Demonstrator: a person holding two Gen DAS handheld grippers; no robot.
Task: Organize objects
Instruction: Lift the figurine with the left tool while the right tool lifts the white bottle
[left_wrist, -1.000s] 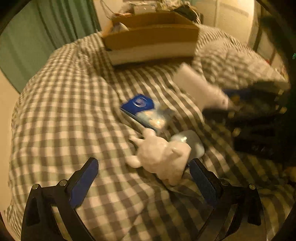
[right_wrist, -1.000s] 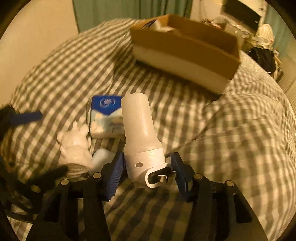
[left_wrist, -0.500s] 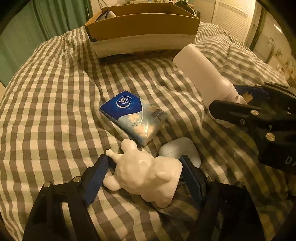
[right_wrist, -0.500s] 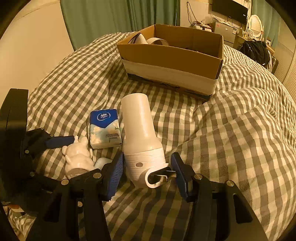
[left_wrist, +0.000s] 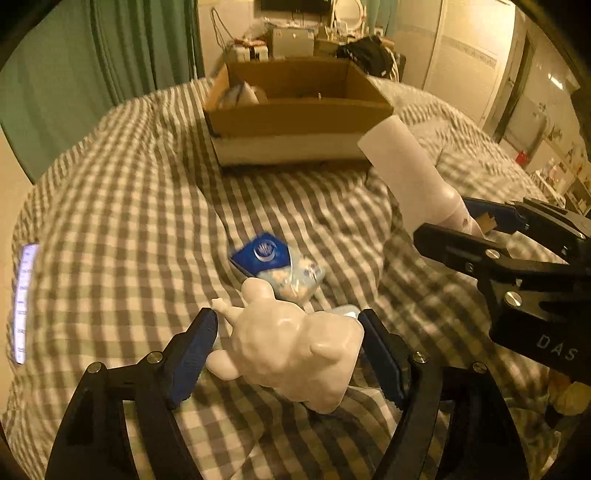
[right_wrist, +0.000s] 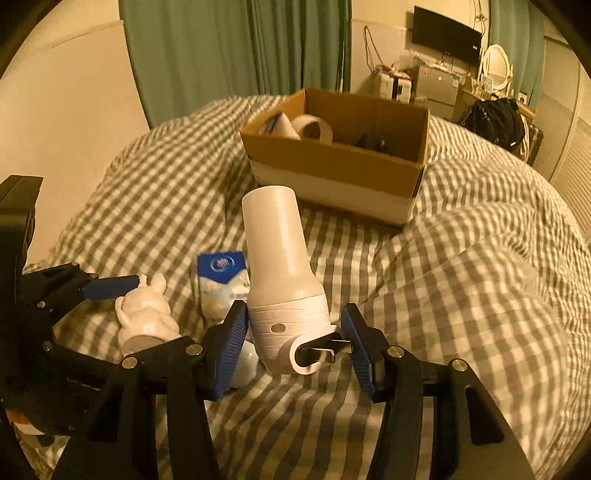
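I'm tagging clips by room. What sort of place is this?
Most likely a bedroom: a bed with a checked duvet, green curtains, and a vanity mirror beside a wall-mounted screen.

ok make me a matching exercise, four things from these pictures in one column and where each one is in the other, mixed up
Things:
1. white animal figurine
2. white plug-in device
3. blue tissue pack
4. cardboard box

Places:
A. lying on the checked bedding, nothing holding it
B. between the jaws of the left gripper
C. at the far side of the bed, things already inside
D. between the jaws of the right gripper

Pairs: 1-B, 2-D, 3-A, 4-C
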